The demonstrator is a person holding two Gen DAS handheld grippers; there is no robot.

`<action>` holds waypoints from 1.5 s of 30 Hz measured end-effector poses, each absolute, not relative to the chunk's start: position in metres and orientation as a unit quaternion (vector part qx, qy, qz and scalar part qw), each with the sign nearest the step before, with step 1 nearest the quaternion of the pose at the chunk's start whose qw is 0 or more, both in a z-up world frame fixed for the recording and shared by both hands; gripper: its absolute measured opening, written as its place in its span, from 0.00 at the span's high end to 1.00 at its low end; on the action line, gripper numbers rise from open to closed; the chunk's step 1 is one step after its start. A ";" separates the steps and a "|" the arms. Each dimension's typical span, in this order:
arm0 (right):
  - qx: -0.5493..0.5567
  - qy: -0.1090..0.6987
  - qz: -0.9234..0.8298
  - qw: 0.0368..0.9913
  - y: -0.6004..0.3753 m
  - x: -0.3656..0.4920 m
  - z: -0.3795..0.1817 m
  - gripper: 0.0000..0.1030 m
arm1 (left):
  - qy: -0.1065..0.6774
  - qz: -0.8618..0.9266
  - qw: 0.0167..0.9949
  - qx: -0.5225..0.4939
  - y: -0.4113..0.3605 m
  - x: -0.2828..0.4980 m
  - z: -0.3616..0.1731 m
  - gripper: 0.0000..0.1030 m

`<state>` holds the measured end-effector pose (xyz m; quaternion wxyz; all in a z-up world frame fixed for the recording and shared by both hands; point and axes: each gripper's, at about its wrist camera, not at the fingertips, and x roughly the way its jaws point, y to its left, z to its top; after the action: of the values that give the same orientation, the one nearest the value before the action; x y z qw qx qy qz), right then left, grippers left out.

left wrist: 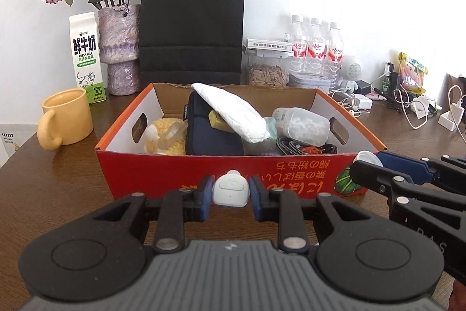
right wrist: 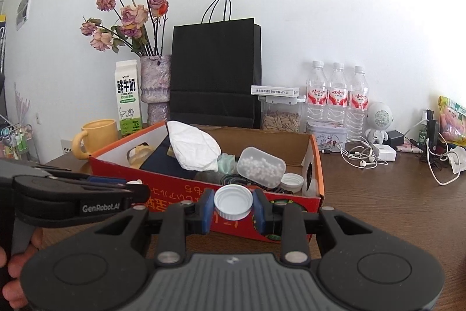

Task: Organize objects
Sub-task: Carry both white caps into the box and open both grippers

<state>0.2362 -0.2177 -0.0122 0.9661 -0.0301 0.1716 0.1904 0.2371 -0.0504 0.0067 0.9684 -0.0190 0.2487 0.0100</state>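
The left gripper (left wrist: 231,191) sits closest to its camera, its blue pads pressed narrow on a small white device (left wrist: 231,190), which is lifted clear of the tabletop (left wrist: 58,188). The right gripper (right wrist: 233,204) is likewise closed down on a white bottle cap (right wrist: 233,205), open side facing the camera, and shows to the right of the left gripper in the left wrist view.

Just ahead of both grippers stands the red cardboard box (left wrist: 174,174) with upside-down yellow lettering on its near wall. Inside it, beyond the left gripper, lie a dark blue pouch (left wrist: 209,136), a white crumpled packet (left wrist: 230,112) leaning across it, a clear container of white beads (left wrist: 303,126) to the right, a yellow plush toy (left wrist: 166,136) to the left and coiled cables (left wrist: 294,147). A second white cap (right wrist: 292,182) lies in the box's right corner, ahead of the right gripper.

Behind the box stands a black paper bag (left wrist: 192,25), with a yellow mug (left wrist: 68,115) far left of the left gripper
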 end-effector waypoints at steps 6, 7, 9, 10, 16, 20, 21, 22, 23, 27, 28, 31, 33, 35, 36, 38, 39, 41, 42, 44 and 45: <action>-0.035 0.151 0.193 0.969 -0.205 0.249 0.007 0.74 | 0.226 0.017 0.974 -0.022 -0.038 0.243 0.026 0.73; -0.036 0.147 0.192 0.970 -0.202 0.251 0.010 0.74 | 0.222 0.019 0.975 -0.022 -0.036 0.244 0.029 0.73; -0.038 0.142 0.193 0.970 -0.197 0.257 0.015 0.74 | 0.216 0.022 0.976 -0.024 -0.032 0.249 0.035 0.73; -0.039 0.140 0.193 0.970 -0.194 0.261 0.017 0.74 | 0.213 0.023 0.976 -0.025 -0.029 0.252 0.038 0.73; -0.039 0.130 0.193 0.972 -0.178 0.286 0.025 0.74 | 0.192 0.033 0.980 -0.027 -0.021 0.271 0.052 0.73; -0.031 0.130 0.191 0.972 -0.172 0.306 0.023 0.73 | 0.184 0.039 0.982 -0.032 -0.015 0.288 0.054 0.73; -0.029 0.130 0.191 0.972 -0.171 0.312 0.023 0.74 | 0.183 0.041 0.982 -0.034 -0.013 0.292 0.054 0.73; -0.026 0.131 0.192 0.972 -0.170 0.316 0.022 0.74 | 0.183 0.042 0.981 -0.037 -0.012 0.296 0.053 0.73; -0.022 0.131 0.192 0.972 -0.169 0.322 0.020 0.74 | 0.184 0.045 0.981 -0.040 -0.010 0.300 0.052 0.73; -0.014 0.139 0.197 0.970 -0.164 0.344 0.011 0.74 | 0.193 0.048 0.979 -0.046 -0.002 0.316 0.044 0.73; -0.015 0.142 0.198 0.970 -0.162 0.350 0.009 0.74 | 0.195 0.049 0.979 -0.046 -0.001 0.320 0.043 0.73; -0.017 0.147 0.199 0.969 -0.160 0.364 0.004 0.74 | 0.199 0.050 0.978 -0.047 0.004 0.332 0.040 0.73; -0.019 0.149 0.198 0.969 -0.160 0.371 0.001 0.74 | 0.201 0.050 0.977 -0.043 0.006 0.339 0.039 0.73; -0.018 0.154 0.198 0.968 -0.162 0.377 -0.001 0.74 | 0.201 0.052 0.977 -0.038 0.007 0.346 0.038 0.73; -0.016 0.157 0.198 0.967 -0.164 0.379 -0.003 0.74 | 0.203 0.052 0.977 -0.036 0.008 0.349 0.037 0.73; -0.019 0.163 0.197 0.967 -0.167 0.384 -0.006 0.74 | 0.207 0.052 0.976 -0.034 0.010 0.355 0.035 0.73; -0.019 0.166 0.195 0.967 -0.168 0.387 -0.008 0.74 | 0.208 0.052 0.976 -0.032 0.011 0.357 0.034 0.73; -0.020 0.171 0.192 0.966 -0.169 0.390 -0.011 0.74 | 0.212 0.052 0.976 -0.030 0.012 0.360 0.031 0.73; -0.020 0.173 0.191 0.966 -0.170 0.390 -0.012 0.74 | 0.213 0.053 0.975 -0.029 0.012 0.361 0.030 0.73; -0.021 0.176 0.190 0.966 -0.171 0.390 -0.013 0.74 | 0.215 0.055 0.975 -0.030 0.014 0.362 0.029 0.73; -0.022 0.176 0.190 0.966 -0.171 0.390 -0.014 0.74 | 0.218 0.056 0.974 -0.031 0.014 0.362 0.028 0.73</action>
<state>0.3898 -0.1706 -0.0139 0.9656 -0.0225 0.1760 0.1903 0.3622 0.0140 0.0284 0.9740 -0.0308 0.2175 0.0556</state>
